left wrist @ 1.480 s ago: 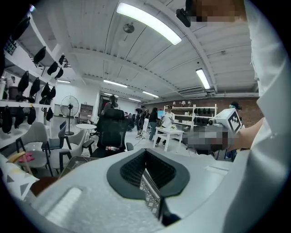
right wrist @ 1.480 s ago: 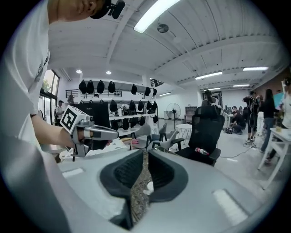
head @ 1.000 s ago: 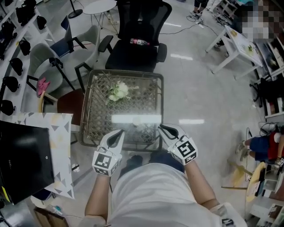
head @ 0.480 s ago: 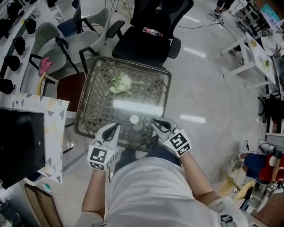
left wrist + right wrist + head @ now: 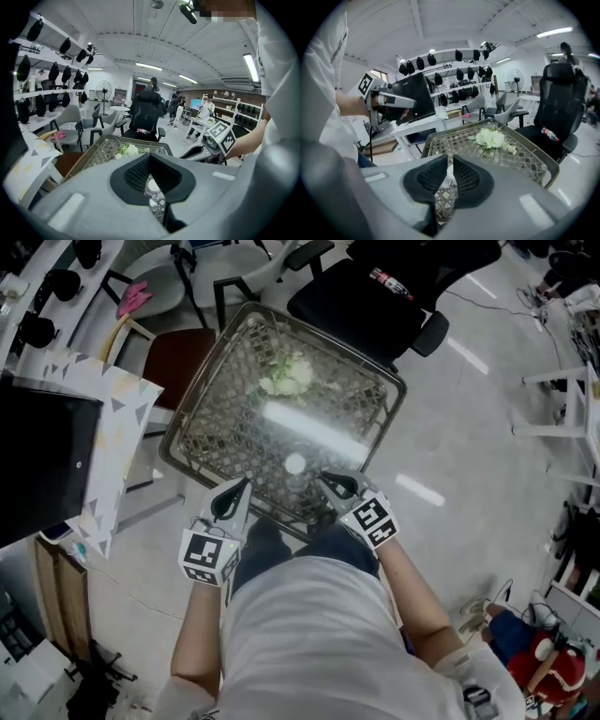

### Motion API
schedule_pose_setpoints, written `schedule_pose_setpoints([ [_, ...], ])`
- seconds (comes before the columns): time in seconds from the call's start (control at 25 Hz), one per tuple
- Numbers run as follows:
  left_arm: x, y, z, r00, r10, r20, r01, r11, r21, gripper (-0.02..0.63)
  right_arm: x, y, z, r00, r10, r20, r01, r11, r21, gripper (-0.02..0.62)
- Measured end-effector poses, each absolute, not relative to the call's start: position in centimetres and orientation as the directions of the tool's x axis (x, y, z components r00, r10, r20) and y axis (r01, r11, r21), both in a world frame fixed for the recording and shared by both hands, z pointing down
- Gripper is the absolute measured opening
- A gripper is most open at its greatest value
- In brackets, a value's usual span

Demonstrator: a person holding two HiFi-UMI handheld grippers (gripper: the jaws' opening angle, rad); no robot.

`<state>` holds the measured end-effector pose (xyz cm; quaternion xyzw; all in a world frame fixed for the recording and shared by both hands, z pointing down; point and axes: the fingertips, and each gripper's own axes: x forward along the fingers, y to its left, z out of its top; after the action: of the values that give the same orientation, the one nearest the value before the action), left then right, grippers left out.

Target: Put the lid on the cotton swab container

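A small clear cotton swab container (image 5: 296,482) with a round white top (image 5: 294,463) stands near the front edge of the glass-topped wicker table (image 5: 216,418). My left gripper (image 5: 233,487) hovers at that edge, just left of the container, shut and empty. My right gripper (image 5: 327,480) is just right of the container, also shut with nothing in it. In the left gripper view the container (image 5: 152,188) shows beyond the closed jaws, and the right gripper (image 5: 202,151) is off to the right. The right gripper view shows the container (image 5: 448,180) low behind its pads.
A bunch of white flowers (image 5: 289,377) lies on the far half of the table. A black office chair (image 5: 394,287) stands behind the table. A black screen on a patterned board (image 5: 42,456) is at the left, and a brown seat (image 5: 178,357) is beside the table.
The head view has swung, so the table now lies turned and higher in the picture. Both grippers stay shut at the table's front edge on either side of the container.
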<state>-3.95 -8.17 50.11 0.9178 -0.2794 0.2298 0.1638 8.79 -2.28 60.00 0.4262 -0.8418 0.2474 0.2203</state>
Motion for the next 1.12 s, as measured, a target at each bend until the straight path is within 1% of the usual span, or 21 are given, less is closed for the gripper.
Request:
schedule_pose_setpoints([
  [0.12,-4.6,-7.4,50.7,0.702,-0.471,0.535,-0.633,-0.756,0.166,0.009,8.0,-2.2,61.9,-0.587,-0.55,0.593,-0.787,0.559,-0.261,0.043],
  [0.16,-4.9,-7.1,50.9,0.689,-0.481,0.542,-0.649,-0.743,0.166,0.009,7.7,-2.1,62.5,-0.6,-0.53,0.599,-0.775,0.571,-0.271,0.063],
  [0.36,-6.5,-5.2,51.9,0.63,-0.524,0.573,-0.715,-0.68,0.164,0.009,6.3,-1.5,65.6,-0.643,-0.435,0.63,-0.72,0.623,-0.305,0.101],
  [0.56,-7.8,-3.9,52.6,0.583,-0.554,0.595,-0.763,-0.624,0.167,0.009,5.6,-0.8,68.3,-0.661,-0.356,0.66,-0.676,0.664,-0.319,0.107],
  [0.64,-8.1,-3.3,52.7,0.569,-0.559,0.604,-0.774,-0.612,0.163,0.009,5.2,-0.6,69.2,-0.667,-0.329,0.668,-0.659,0.679,-0.324,0.121],
  [0.96,-10.0,-1.3,53.5,0.527,-0.578,0.623,-0.812,-0.559,0.168,0.009,3.2,0.3,71.8,-0.678,-0.25,0.691,-0.606,0.722,-0.334,0.137],
  [1.12,-11.2,-0.5,53.8,0.512,-0.588,0.627,-0.827,-0.535,0.173,0.009,2.8,0.2,71.8,-0.675,-0.251,0.694,-0.603,0.73,-0.322,0.137],
])
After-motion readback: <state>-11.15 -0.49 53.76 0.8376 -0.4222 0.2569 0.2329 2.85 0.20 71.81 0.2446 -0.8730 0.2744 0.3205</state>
